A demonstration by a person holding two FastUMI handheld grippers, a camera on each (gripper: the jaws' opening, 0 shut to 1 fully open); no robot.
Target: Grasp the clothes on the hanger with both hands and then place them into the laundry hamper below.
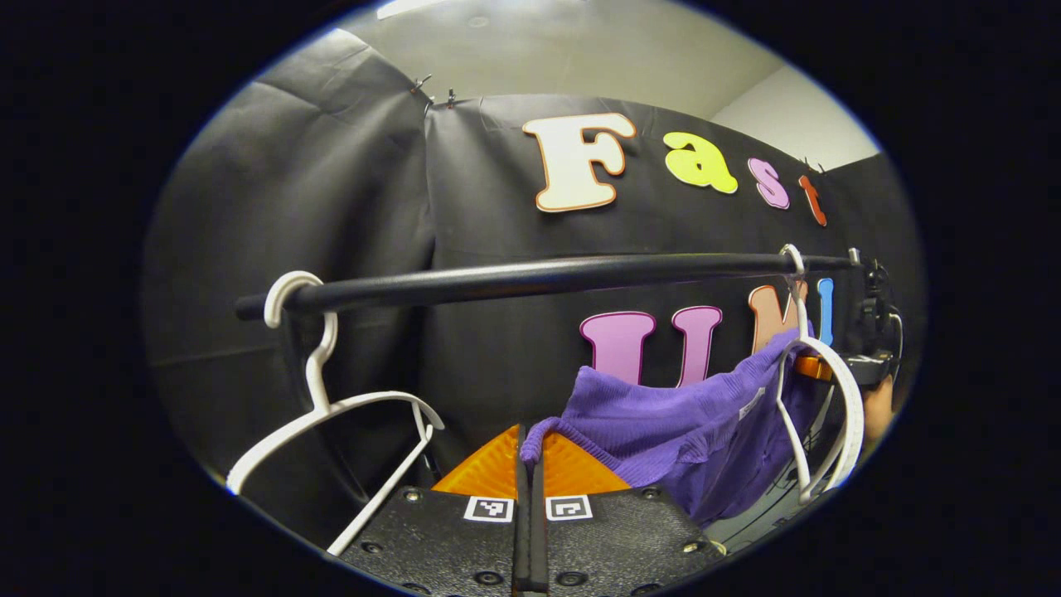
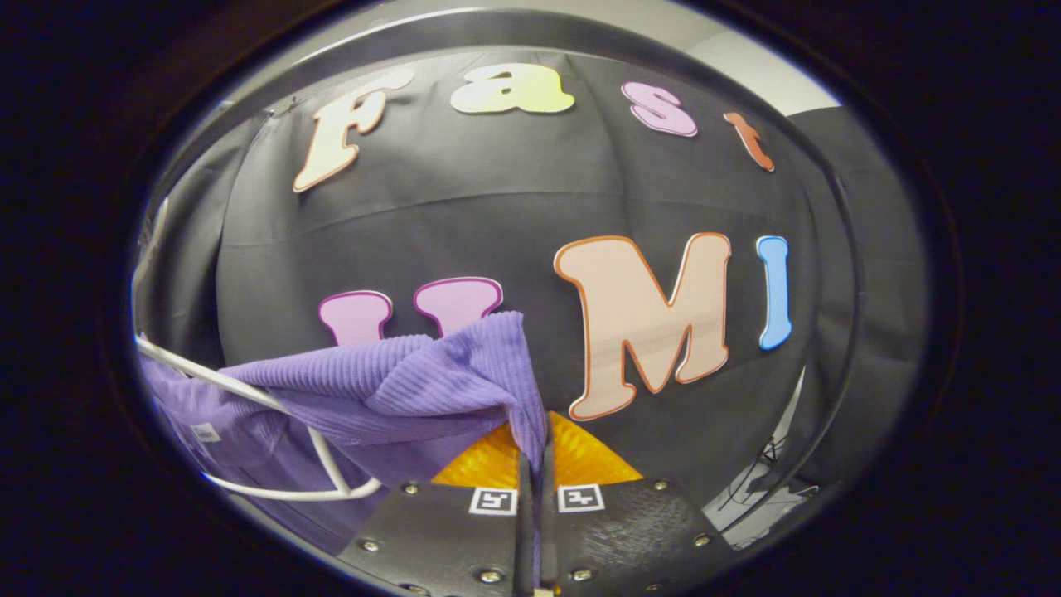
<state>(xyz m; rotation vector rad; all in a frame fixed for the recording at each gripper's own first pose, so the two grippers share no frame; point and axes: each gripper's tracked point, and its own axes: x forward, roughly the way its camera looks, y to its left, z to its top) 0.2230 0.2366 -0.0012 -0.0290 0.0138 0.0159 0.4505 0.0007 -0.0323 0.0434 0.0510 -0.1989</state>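
Purple knit pinched at both ends: my left gripper (image 1: 530, 489) is clamped on one edge of the sweater (image 1: 663, 431), my right gripper (image 2: 535, 497) on the other. Fabric spans crosswise between them. Beyond, its white hanger (image 1: 829, 414) hooks the black rail (image 1: 539, 278). Hamper lies below, by my reckoning.

A recording booth: black cloth wall (image 1: 348, 249), clothes rail (image 1: 539, 278).

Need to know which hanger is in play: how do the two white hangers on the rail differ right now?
The left hanger hangs bare, showing its whole frame; the right hanger has the purple garment partly draped over it. The left one sits near the rail's end, the right far along it. Both are white and hooked on the rail.
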